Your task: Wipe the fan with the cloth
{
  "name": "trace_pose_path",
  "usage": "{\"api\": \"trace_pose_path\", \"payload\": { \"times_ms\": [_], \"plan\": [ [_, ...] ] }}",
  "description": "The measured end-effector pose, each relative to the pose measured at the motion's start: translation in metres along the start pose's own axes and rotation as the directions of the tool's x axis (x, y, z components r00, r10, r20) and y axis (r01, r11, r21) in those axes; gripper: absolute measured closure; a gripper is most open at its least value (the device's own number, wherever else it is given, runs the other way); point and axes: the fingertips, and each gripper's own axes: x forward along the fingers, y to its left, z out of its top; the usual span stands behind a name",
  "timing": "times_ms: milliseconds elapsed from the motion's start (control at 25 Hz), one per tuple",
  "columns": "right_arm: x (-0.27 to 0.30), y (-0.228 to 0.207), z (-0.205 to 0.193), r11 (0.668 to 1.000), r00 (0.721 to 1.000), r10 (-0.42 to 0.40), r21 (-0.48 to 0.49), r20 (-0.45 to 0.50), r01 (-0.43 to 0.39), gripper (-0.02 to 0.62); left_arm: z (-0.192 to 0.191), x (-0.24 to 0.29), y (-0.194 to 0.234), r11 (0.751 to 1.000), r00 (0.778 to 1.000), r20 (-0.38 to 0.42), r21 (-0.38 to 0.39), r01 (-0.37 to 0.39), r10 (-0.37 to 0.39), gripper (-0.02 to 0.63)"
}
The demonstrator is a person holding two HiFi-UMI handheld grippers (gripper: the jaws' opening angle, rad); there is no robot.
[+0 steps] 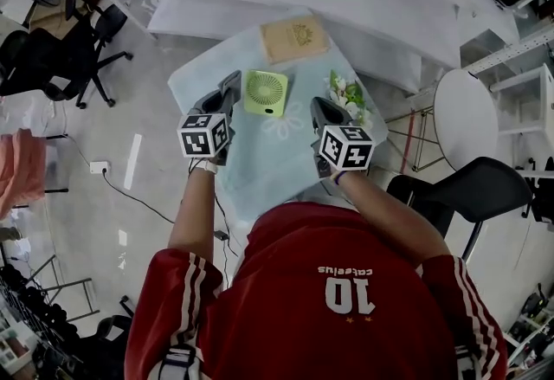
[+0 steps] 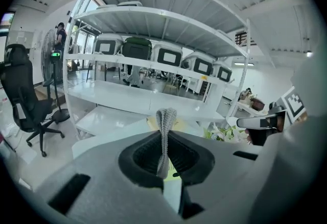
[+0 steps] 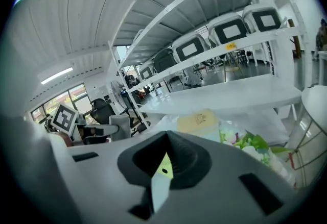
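Note:
A small green fan (image 1: 265,93) lies flat on the table (image 1: 260,166), which has a pale blue cover. My left gripper (image 1: 231,82) hovers just left of the fan, shut on a strip of grey knitted cloth (image 2: 165,131) that stands up between its jaws. The head view does not show the cloth. My right gripper (image 1: 323,107) hangs just right of the fan, its jaws shut with nothing in them. Through each gripper's jaw notch only a green sliver of the fan (image 3: 164,167) shows.
A tan book (image 1: 294,38) lies at the table's far edge, and a bunch of flowers (image 1: 348,95) is beside the right gripper. White shelving (image 2: 153,70) stands beyond the table. Black office chairs (image 1: 52,58) stand to the left and right. A round white table (image 1: 466,119) is at right.

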Motion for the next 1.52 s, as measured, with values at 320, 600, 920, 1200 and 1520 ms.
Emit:
{"api": "trace_pose_path", "payload": {
  "times_ms": [320,600,920,1200,1520],
  "plan": [
    [-0.002,-0.006,-0.002,0.999,1.0,-0.002,-0.04,0.004,0.003,0.591,-0.012,0.024,0.003,1.0,0.999,-0.036,-0.023,-0.003,0.002,0.586],
    [0.001,-0.012,-0.002,1.0,1.0,0.0,-0.021,-0.011,0.0,0.591,-0.024,0.042,0.01,0.999,0.997,-0.072,-0.036,-0.026,0.023,0.586],
    [0.004,-0.019,-0.01,1.0,0.999,0.008,0.013,-0.042,-0.008,0.591,-0.042,0.061,0.015,0.998,0.993,-0.111,-0.049,-0.04,0.034,0.584],
    [0.009,-0.017,-0.018,0.999,0.997,0.041,0.008,-0.071,-0.041,0.591,-0.054,0.073,0.028,0.99,0.989,-0.132,-0.111,-0.085,0.07,0.584],
    [0.018,-0.021,-0.015,0.997,0.997,0.062,0.038,-0.038,-0.061,0.594,-0.058,0.087,0.034,0.99,0.983,-0.165,-0.098,-0.101,0.084,0.584]
  ]
}}
